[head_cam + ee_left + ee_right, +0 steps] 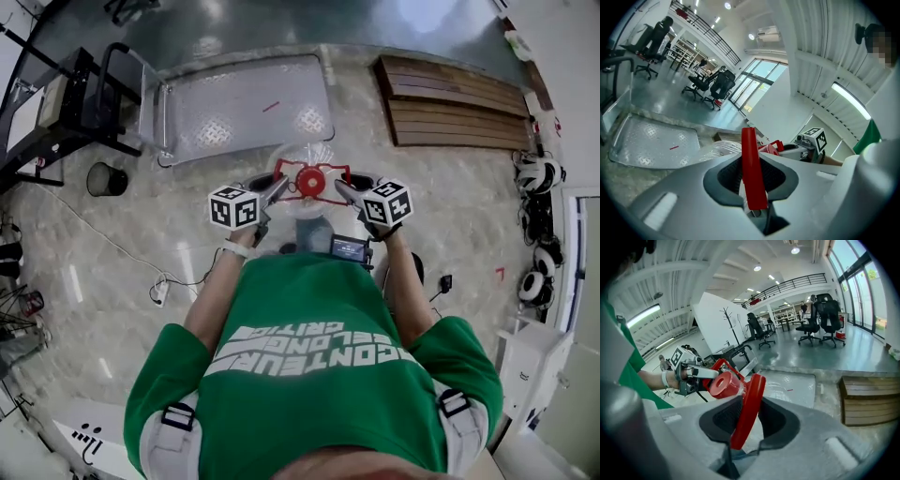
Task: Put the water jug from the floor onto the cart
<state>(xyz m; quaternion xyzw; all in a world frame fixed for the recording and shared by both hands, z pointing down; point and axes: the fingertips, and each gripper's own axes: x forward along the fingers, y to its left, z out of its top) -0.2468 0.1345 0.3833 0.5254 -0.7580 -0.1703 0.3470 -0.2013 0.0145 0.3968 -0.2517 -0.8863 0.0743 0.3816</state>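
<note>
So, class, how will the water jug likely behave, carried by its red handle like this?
Probably heavy: left tongs and right tongs both clamp the red handle. The water jug hangs below them, so it may swing. Its round body could roll if tipped.

- Clear glossy plastic water jug (305, 157); its smooth red plastic handle (311, 181) sits between the matt grey plastic left claw (751, 174) and right claw (745, 418).
- Beyond the claws: silver embossed metal cart deck (244, 108), shiny.
- Right of the right claw: brown wooden slat platform (455, 103), matt.
</note>
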